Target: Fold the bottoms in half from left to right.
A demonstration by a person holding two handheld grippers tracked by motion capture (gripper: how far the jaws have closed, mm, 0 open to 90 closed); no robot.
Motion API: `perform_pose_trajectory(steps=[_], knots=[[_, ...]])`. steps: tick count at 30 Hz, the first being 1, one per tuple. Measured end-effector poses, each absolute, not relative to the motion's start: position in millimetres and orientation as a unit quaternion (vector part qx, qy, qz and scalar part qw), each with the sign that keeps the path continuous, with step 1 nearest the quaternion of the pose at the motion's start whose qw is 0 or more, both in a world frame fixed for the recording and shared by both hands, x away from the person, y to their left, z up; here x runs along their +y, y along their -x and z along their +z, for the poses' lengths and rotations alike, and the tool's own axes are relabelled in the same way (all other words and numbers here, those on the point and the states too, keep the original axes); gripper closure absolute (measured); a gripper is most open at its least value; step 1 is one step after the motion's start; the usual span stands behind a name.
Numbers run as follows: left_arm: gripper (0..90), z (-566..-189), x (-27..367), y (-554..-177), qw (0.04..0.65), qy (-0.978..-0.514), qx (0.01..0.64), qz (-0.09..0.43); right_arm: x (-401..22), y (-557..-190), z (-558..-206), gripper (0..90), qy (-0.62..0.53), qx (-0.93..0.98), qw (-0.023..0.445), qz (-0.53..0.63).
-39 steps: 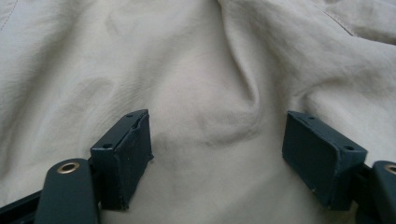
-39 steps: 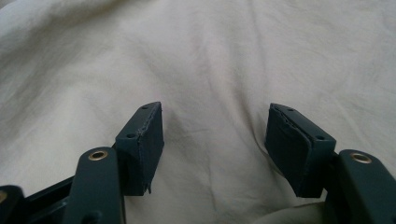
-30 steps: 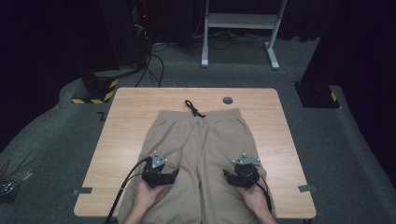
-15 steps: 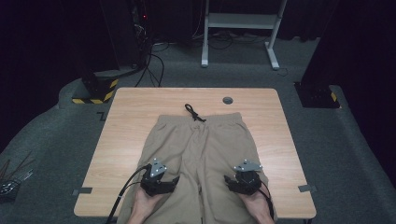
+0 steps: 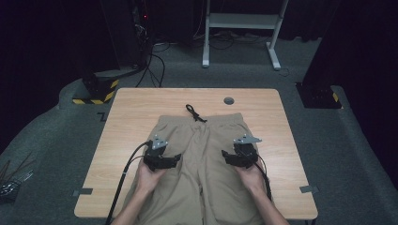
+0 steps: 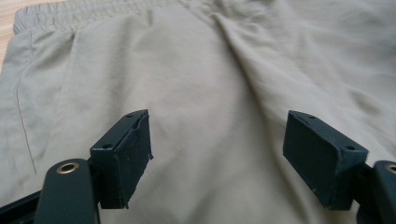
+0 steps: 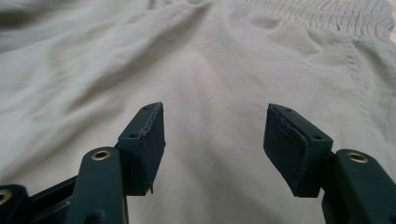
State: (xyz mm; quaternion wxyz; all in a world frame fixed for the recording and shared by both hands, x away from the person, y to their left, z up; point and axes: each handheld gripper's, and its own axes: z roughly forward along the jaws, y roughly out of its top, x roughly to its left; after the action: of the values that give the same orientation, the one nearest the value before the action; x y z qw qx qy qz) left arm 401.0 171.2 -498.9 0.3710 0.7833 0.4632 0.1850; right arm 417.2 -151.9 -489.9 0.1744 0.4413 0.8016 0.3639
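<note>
A pair of khaki shorts [image 5: 206, 150] lies flat on the wooden table [image 5: 131, 112], waistband at the far side, with a black drawstring [image 5: 193, 112] trailing onto the wood. My left gripper [image 5: 162, 153] hovers over the left leg of the shorts [image 6: 201, 84]; in the left gripper view its own gripper [image 6: 217, 154] is open with only fabric between the jaws. My right gripper [image 5: 242, 150] sits over the right leg. In the right gripper view that gripper [image 7: 215, 144] is open too, above the shorts [image 7: 201, 70], holding nothing.
A round grommet hole [image 5: 229, 100] is in the table near its far edge. A white desk frame [image 5: 241, 28] and cables stand on the floor beyond. Bare wood flanks the shorts on both sides.
Both grippers have moved forward along the shorts, away from the person and toward the waistband. The shorts lie as before.
</note>
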Motion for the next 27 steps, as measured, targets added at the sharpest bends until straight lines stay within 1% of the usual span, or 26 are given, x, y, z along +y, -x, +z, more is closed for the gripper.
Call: perform_pose_trajectory(steps=[6, 11, 13, 19, 24, 26, 27], knots=[[25.1, -513, 168, -420, 0.349, -0.787, 0.472, 0.191, -142, -433, -505, 38.2, -0.445, 0.811, 0.18, 0.334], [25.7, -522, 166, -421, 0.342, -0.789, 0.474, 0.191, -139, -435, -512, 37.1, -0.442, 0.819, 0.177, 0.318], [26.0, -523, 166, -418, 0.34, -0.79, 0.469, 0.201, -139, -434, -516, 36.4, -0.44, 0.822, 0.175, 0.317], [26.0, -526, 166, -410, 0.349, -0.786, 0.466, 0.207, -143, -428, -519, 36.2, -0.435, 0.818, 0.183, 0.33], [26.0, -526, 163, -389, 0.352, -0.787, 0.462, 0.207, -147, -412, -521, 36.1, -0.434, 0.814, 0.186, 0.338], [26.0, -526, 162, -375, 0.353, -0.79, 0.457, 0.205, -150, -397, -522, 35.7, -0.428, 0.816, 0.189, 0.339], [26.0, -526, 162, -375, 0.353, -0.79, 0.457, 0.205, -150, -397, -522, 35.7, -0.428, 0.816, 0.189, 0.339]])
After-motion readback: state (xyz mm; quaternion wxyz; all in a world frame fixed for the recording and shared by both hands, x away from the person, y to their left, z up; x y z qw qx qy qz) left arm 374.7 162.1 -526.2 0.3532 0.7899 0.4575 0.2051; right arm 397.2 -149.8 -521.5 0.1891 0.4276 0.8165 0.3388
